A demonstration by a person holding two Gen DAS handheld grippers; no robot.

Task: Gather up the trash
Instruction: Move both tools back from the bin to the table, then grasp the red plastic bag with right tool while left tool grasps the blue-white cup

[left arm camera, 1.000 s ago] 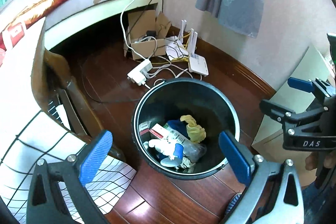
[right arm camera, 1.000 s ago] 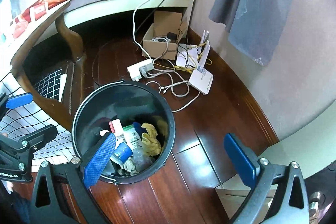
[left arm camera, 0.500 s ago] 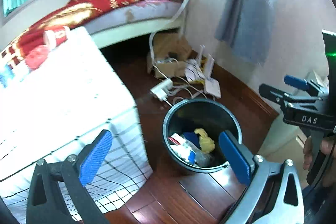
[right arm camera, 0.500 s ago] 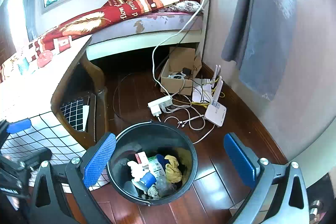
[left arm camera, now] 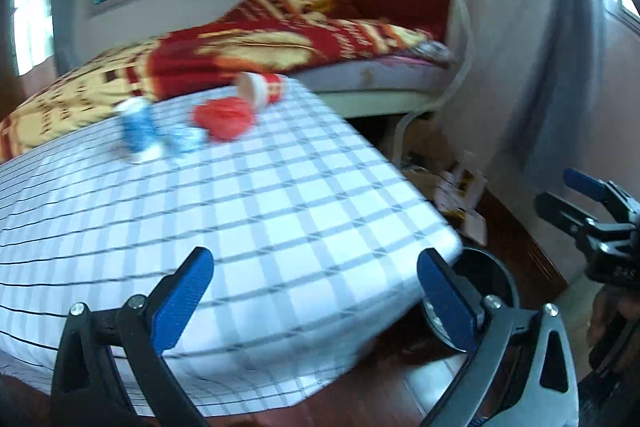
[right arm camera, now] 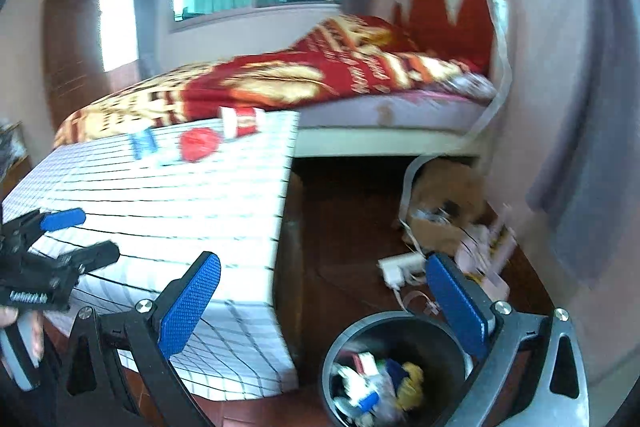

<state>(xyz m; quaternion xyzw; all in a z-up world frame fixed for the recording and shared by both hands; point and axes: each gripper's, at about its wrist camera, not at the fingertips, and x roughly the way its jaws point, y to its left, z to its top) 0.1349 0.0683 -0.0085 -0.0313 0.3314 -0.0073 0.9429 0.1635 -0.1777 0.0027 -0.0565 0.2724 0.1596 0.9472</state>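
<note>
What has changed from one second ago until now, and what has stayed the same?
Both grippers rose from over the bin and tilted up toward the table. The left gripper and right gripper stayed open and empty; nothing was grasped or released. The red cup, red wad and blue items now show on the table. The trash in the bin looks unchanged.

Blurred blue items (left arm camera: 140, 129) on the checked table (left arm camera: 280, 207); bin (left arm camera: 496, 279) mostly hidden behind its corner.
</note>
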